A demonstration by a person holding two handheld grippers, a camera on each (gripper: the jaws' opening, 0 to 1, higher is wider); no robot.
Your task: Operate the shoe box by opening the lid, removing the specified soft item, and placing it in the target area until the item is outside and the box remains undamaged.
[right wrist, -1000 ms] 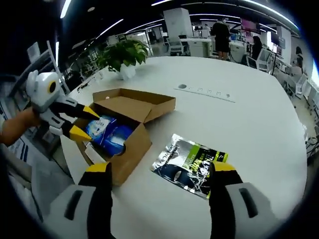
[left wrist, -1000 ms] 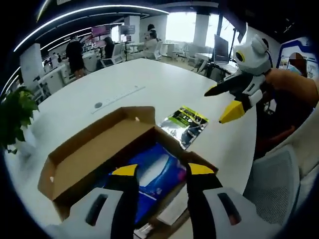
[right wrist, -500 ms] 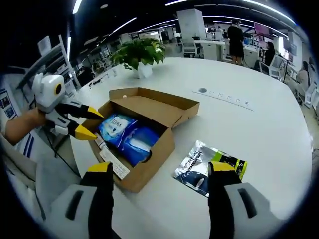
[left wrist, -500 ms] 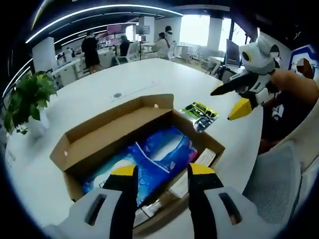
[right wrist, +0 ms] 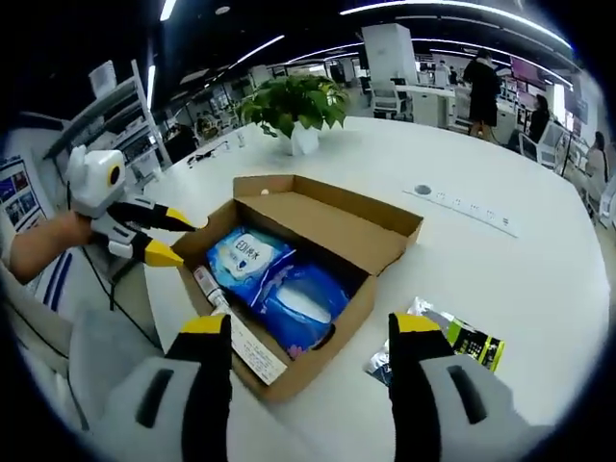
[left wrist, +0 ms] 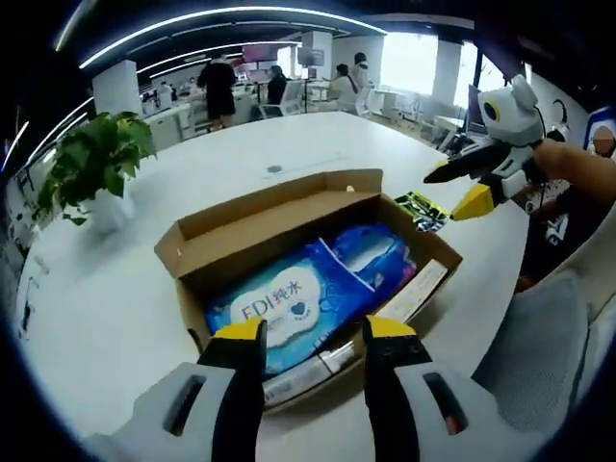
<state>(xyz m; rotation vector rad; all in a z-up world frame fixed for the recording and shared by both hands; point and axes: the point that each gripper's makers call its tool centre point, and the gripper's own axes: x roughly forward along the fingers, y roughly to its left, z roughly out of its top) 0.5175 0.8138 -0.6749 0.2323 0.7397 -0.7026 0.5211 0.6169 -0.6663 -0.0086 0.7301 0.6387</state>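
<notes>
An open cardboard shoe box (left wrist: 260, 217) (right wrist: 383, 252) lies on a white round table, its lid folded back. Inside rest a blue wet-wipes pack (left wrist: 279, 303) (right wrist: 250, 258), a second blue soft pack (left wrist: 377, 258) (right wrist: 306, 303) and a long white tube box (right wrist: 252, 354). My left gripper (left wrist: 311, 332) is open just above the box's near edge, nothing between its jaws; in the right gripper view it (right wrist: 166, 239) hovers at the box's left end. My right gripper (right wrist: 313, 325) is open over the box's near wall; in the left gripper view it (left wrist: 460, 191) hangs beyond the box's right corner.
A black-and-green foil packet (right wrist: 452, 339) (left wrist: 423, 207) lies on the table beside the box. A potted plant (left wrist: 94, 164) (right wrist: 296, 108) stands at the table's far side. A grey chair (left wrist: 539, 337) is at the table edge. People stand at distant desks.
Both cameras have swung across the box, so it now sits more centred and the wipes pack's label faces me. The foil packet has slid toward the edge of each view. Both grippers stayed open.
</notes>
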